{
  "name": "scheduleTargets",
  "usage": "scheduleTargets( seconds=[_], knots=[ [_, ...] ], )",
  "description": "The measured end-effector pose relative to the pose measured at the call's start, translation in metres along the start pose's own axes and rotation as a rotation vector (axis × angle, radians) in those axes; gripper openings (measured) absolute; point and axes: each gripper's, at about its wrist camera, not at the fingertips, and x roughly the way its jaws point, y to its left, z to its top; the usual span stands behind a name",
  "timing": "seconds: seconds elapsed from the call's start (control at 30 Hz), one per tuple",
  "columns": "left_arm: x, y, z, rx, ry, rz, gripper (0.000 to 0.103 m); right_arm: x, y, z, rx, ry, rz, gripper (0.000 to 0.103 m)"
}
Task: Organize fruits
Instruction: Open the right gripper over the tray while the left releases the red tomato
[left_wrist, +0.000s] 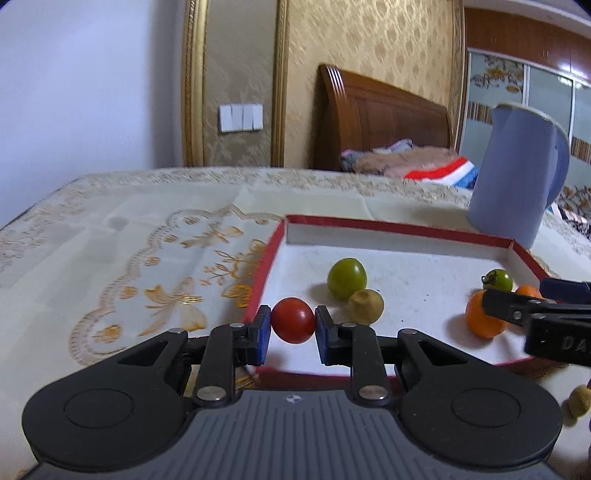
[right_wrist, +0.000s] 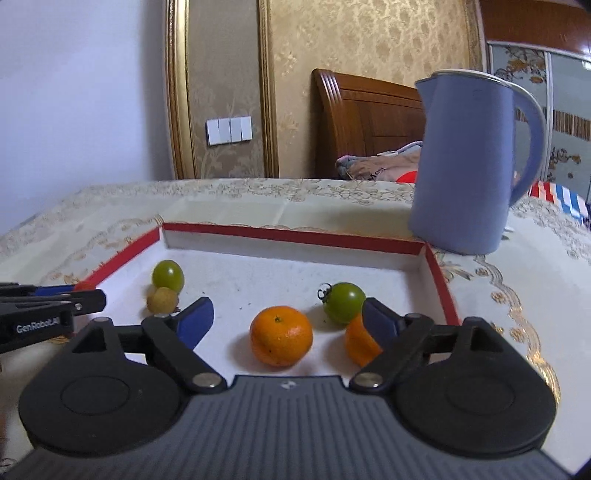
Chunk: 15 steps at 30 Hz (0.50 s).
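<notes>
My left gripper is shut on a red cherry tomato, held over the near left corner of the red-rimmed white tray. Inside the tray lie a green fruit, a yellow-brown fruit, a green tomato and an orange. In the right wrist view my right gripper stands open over the tray, its pads clear of an orange lying between them. A second orange sits behind the right finger, beside the green tomato. The left gripper shows at the left edge.
A blue kettle stands on the patterned tablecloth just behind the tray's far right corner. Another small yellowish fruit lies on the cloth outside the tray's near right side. A bed with a wooden headboard stands beyond the table.
</notes>
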Motion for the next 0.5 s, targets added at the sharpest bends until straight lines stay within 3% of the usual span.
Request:
scheduleTargets(
  seconds=[0.3,0.5],
  knots=[
    [-0.031,0.009,-0.015,-0.014,-0.018,-0.072,0.024,-0.072,-0.025,-0.029,0.078,-0.044,0.029,0.091],
    [-0.049,0.015,-0.020,-0.058,-0.085,-0.101,0.025,-0.107,-0.049,-0.054,0.087,-0.059,-0.046,0.091]
  ],
)
